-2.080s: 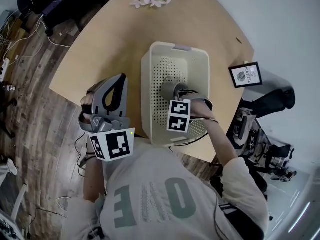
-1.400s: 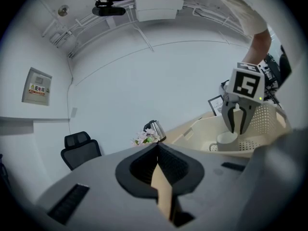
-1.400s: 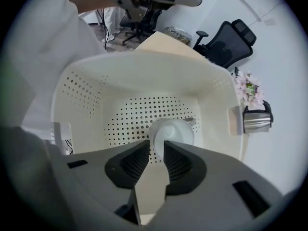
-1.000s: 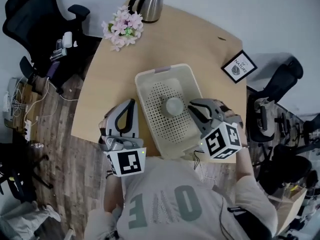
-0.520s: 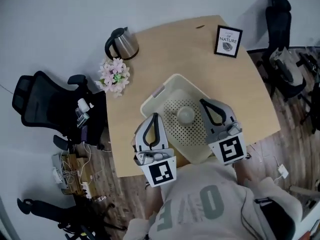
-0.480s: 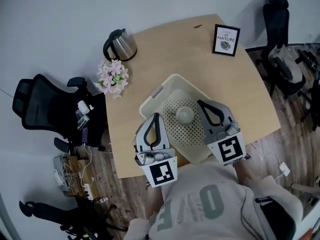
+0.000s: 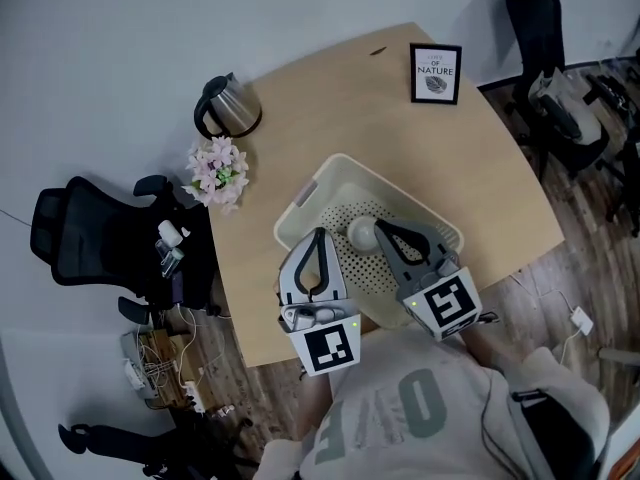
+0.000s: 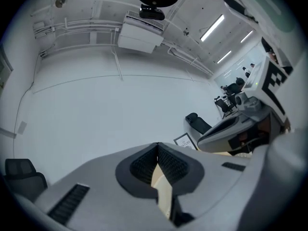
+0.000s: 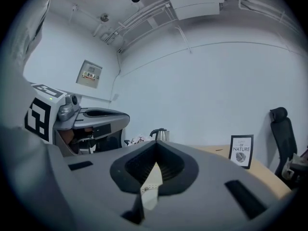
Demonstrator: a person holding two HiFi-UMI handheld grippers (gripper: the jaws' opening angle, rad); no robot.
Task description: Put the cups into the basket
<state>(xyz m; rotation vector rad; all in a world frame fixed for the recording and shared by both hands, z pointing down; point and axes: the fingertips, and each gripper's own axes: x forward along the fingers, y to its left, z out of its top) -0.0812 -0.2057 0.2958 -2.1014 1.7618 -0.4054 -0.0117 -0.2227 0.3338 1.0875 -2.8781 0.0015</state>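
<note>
In the head view a cream perforated basket [image 7: 398,192] stands on the wooden table [image 7: 330,98], near its front edge. One pale cup [image 7: 361,233] rests inside it on the basket floor. My left gripper [image 7: 320,232] is raised over the basket's left rim, jaws shut and empty. My right gripper [image 7: 379,225] hovers just right of the cup, above it, jaws also shut on nothing. In the left gripper view the fingertips [image 8: 158,144] meet against a bare wall. In the right gripper view the fingertips [image 9: 156,143] meet as well.
A steel kettle [image 7: 228,108] and pink flowers [image 7: 215,168] sit at the table's left side, and a framed "Nature" print [image 7: 435,73] at the far right. Black office chairs [image 7: 95,238] stand around the table on the wooden floor.
The right gripper was down in the basket at the cup; it has since let go and lifted out. Both grippers are now raised and the head view has pulled back higher.
</note>
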